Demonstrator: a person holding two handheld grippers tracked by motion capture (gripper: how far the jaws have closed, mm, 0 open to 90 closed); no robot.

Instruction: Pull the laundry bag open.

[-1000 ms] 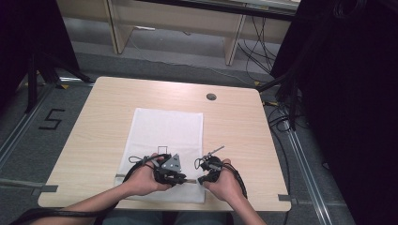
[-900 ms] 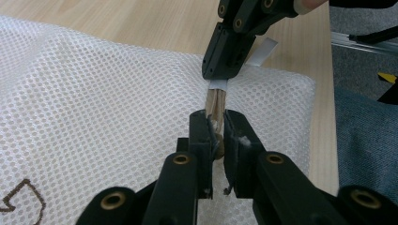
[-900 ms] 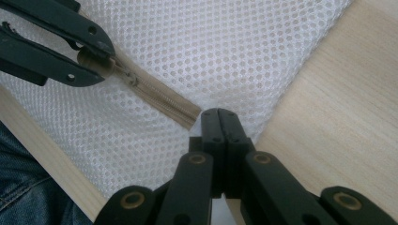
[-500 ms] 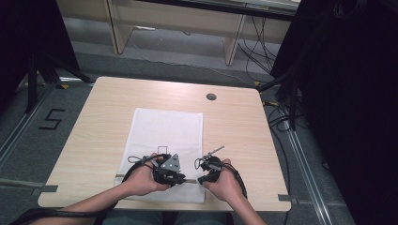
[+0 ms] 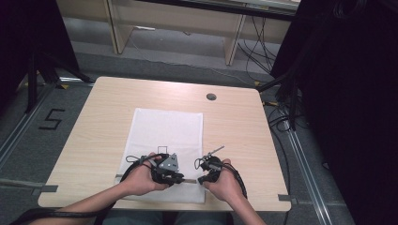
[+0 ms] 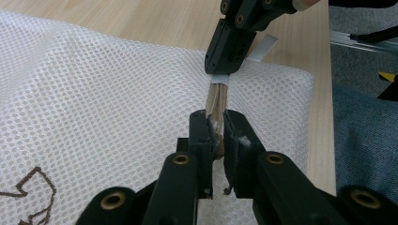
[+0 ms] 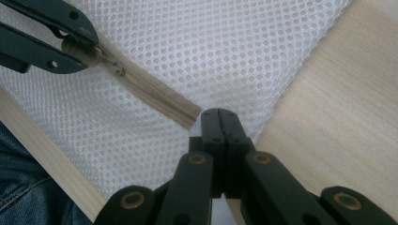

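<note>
zipper: the beige zipper (image 7: 141, 89) runs along the near edge of the white mesh bag (image 5: 169, 136), which lies flat on the tabletop (image 5: 108, 108) in front of me.
slider: it sits at the left end of the zipper in the right gripper view, clamped in my left gripper (image 6: 216, 133); the pull tab is hard to make out.
zipper end: the right-hand end of the tape disappears between the tips of my right gripper (image 7: 219, 115), at the bag's near right corner.
left jaws: clenched on the slider, seen end-on in the left gripper view with the tape running away from them.
right jaws: pressed fully together, pinching the zipper end and a fold of mesh.
change: nothing I can see. Over the last second both hands sit where they were in the high view, and both grips match the earlier frames.
meaning: I judge this a settled hold before the pull, not progress. The teeth look meshed along the stretch between my two grippers, so the bag reads as shut there.
next: I'd keep the right gripper anchoring the corner and draw the left one along the tape, away from the right, keeping the tape taut.
risk: the mesh is loose; it may bunch under the slider if the anchor slips.
surroundings: bare wood around the bag, a small round grommet (image 5: 211, 97) farther back.
</note>
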